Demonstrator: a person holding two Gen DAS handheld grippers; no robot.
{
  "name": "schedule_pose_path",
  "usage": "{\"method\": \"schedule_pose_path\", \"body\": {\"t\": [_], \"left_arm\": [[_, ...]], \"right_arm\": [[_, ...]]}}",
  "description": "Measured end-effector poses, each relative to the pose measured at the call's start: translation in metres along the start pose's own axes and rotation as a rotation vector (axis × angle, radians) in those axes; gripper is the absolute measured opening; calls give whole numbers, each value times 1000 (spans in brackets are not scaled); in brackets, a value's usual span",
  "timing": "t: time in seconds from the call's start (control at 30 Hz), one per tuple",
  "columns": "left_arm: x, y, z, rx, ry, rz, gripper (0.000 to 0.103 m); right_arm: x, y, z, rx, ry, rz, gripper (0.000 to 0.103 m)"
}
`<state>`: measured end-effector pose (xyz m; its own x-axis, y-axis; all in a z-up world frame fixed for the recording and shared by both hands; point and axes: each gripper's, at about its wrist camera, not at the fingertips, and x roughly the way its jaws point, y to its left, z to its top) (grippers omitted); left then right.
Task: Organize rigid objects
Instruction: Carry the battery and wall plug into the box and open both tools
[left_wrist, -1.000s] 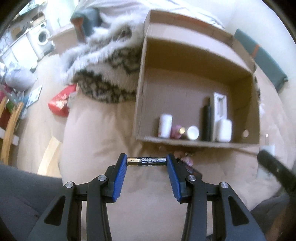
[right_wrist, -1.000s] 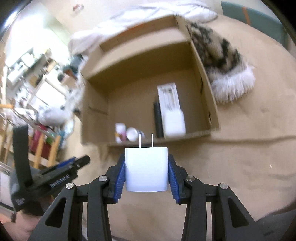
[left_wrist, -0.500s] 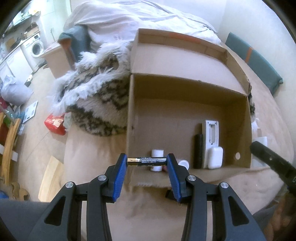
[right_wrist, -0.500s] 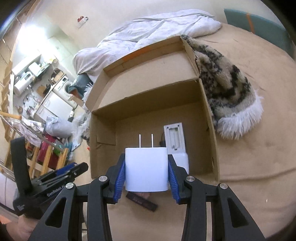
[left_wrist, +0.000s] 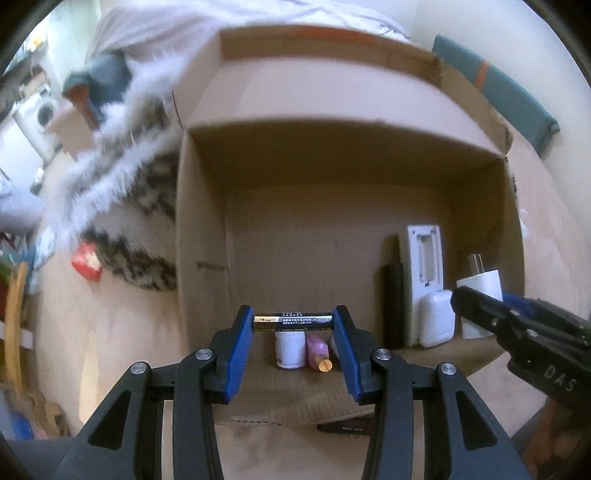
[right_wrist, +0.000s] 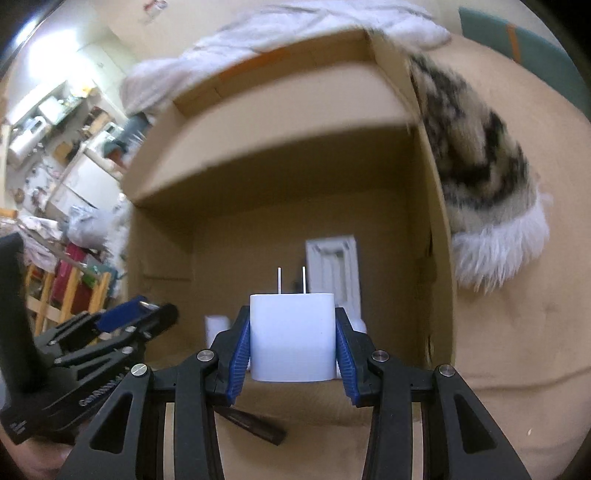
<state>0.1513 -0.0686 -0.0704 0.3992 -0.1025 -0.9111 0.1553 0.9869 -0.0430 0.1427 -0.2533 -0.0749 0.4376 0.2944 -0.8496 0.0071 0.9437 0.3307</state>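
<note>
The work surface is a bed covered with a tan sheet (right_wrist: 517, 369). A white duvet (right_wrist: 332, 26) lies bunched at its far end, below a pale wall (left_wrist: 480, 22). A furry black-and-white throw (right_wrist: 480, 158) rests on the sheet. A teal cushion (left_wrist: 491, 88) with an orange stripe lies along the wall. Beyond the bed: a washing machine (left_wrist: 44, 110), white cabinets (right_wrist: 81, 181), a wooden rack (right_wrist: 48, 288) and a red packet (left_wrist: 86, 260) on the pale floor. Lighting is bright at the far left.

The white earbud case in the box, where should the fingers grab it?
Grip the white earbud case across its two rounded sides, coming in from above through the box's open top. It stands upright beside the white remote, so its upper half is probably easiest to reach.
</note>
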Motion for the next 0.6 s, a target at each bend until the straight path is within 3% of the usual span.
{"method": "schedule_pose_path", "body": {"t": [0.2, 0.6], "left_arm": [[5, -5, 0, 24, -30, -4, 40], [26, -4, -1, 7, 27, -12, 40]], "right_arm": [[16, 0, 1, -24, 34, -38, 44], [38, -2, -1, -21, 111, -80, 44]]}}
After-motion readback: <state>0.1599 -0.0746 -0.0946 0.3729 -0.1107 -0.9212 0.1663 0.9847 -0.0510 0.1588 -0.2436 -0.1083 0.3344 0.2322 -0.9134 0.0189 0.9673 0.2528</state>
